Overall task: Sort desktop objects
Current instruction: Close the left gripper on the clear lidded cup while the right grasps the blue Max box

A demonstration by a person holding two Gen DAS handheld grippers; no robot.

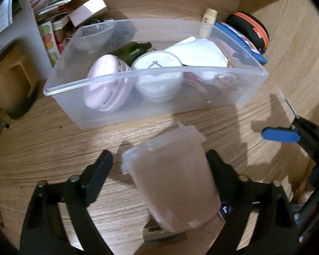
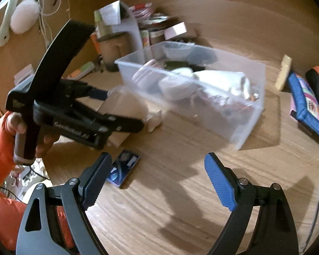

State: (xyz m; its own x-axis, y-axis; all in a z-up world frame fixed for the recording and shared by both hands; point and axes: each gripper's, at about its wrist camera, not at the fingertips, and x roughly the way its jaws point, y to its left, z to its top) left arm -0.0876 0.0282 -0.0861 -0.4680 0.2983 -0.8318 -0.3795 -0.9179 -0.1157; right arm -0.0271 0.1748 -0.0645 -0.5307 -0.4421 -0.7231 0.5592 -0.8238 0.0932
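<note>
Jaws of both grippers stand apart, left gripper (image 1: pixel 159 159) straddling a frosted cup (image 1: pixel 172 182).

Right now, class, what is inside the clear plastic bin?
Inside the clear plastic bin: a pink round case, a white lidded tub, a dark green bottle, white cloth. The cloth hides what lies beneath it.

A clear plastic bin (image 1: pixel 125 114) stands open on the wooden desk, holding a round pink case (image 1: pixel 105 85) on edge at its left end, a white round tub (image 1: pixel 157 80) just beside it, a dark green bottle (image 1: pixel 131 50) lying behind them, and white cloth (image 1: pixel 200 52) toward the right. In front of the bin a frosted, pinkish translucent box (image 1: pixel 172 178) lies tilted, its lid end toward the bin. A small dark blue packet (image 2: pixel 123 170) lies flat on the desk near the box.
</note>
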